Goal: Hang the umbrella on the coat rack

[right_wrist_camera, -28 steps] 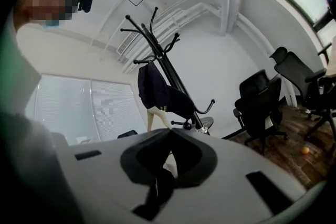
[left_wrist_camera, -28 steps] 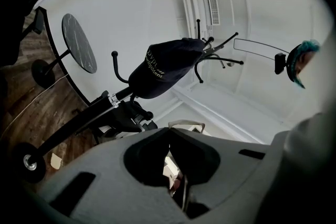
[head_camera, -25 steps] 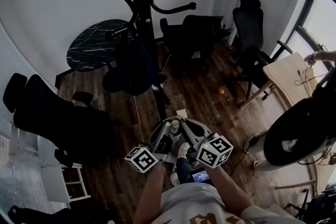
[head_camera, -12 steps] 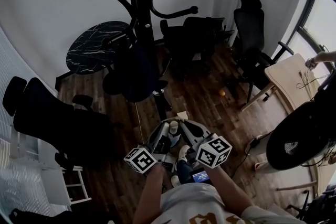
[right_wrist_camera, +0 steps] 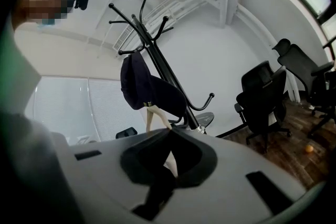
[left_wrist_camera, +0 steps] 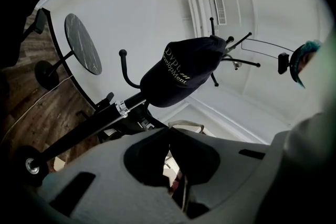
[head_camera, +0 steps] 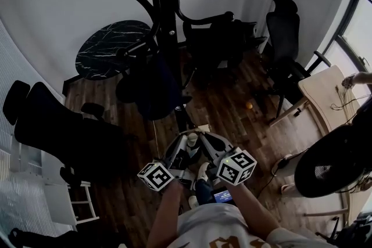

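Observation:
The black coat rack (head_camera: 165, 20) stands in front of me, its pole running down to a round base by my feet. A dark bundle (head_camera: 152, 87) hangs from a low hook; I cannot tell the umbrella from the cap in it. In the left gripper view a dark printed cap (left_wrist_camera: 184, 73) sits on the rack. The right gripper view shows dark fabric (right_wrist_camera: 157, 93) with a beige strap or handle (right_wrist_camera: 153, 119) below it. My left gripper (head_camera: 185, 148) (left_wrist_camera: 169, 132) and right gripper (head_camera: 204, 145) (right_wrist_camera: 170, 132) are held low, side by side, aimed at the rack. Both are shut, with nothing seen gripped.
A round black marble table (head_camera: 113, 49) stands behind the rack. Black office chairs (head_camera: 285, 38) are at the right, a black lounge chair (head_camera: 64, 136) at the left. A wooden desk (head_camera: 328, 96), a black fan (head_camera: 331, 160) and an orange ball (head_camera: 249, 105) lie to the right.
The rack has grown larger in the head view and its top knob has shifted right. Both grippers stay low and shut in the same place.

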`<state>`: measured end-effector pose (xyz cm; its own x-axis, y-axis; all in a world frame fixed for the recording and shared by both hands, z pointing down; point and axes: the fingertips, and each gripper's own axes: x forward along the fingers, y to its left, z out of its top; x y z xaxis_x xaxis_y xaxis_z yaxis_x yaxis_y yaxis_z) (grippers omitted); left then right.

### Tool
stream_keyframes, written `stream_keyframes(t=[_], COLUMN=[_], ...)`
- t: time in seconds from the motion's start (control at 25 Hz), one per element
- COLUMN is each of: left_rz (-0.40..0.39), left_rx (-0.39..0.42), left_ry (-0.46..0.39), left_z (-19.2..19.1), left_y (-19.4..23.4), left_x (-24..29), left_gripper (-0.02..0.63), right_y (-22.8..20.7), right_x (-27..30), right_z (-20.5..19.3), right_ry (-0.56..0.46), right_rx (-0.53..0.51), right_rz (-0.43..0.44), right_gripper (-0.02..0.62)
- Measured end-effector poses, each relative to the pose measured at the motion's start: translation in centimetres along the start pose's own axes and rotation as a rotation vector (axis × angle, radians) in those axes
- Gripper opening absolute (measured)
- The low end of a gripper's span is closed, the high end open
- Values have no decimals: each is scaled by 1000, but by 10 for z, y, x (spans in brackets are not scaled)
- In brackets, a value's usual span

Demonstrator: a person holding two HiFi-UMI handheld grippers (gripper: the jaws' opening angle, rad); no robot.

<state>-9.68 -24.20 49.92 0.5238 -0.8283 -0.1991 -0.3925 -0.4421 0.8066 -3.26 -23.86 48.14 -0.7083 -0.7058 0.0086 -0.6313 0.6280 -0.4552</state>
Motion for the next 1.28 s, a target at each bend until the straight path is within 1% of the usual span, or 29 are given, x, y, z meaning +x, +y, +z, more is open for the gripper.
stream_keyframes(t=[0.08,0.44,0.92,1.28], left_rz=[15,25,43,75], left_rx=[-3,11,3,-4], left_ry=[0,3,22,40], left_z=[1,8,5,-2], left_y=[5,17,30,44], left_x=[1,9,16,12], left_gripper=[20,20,20,20], right_y=[-2,-11,-24,-31], right_x=[4,16,24,29], right_z=[-2,-4,-13,-23], right_ry=[7,24,46,70], right_rx=[2,5,12,20], right_rz=[2,-1,-17,-25], right_gripper=[12,12,12,12])
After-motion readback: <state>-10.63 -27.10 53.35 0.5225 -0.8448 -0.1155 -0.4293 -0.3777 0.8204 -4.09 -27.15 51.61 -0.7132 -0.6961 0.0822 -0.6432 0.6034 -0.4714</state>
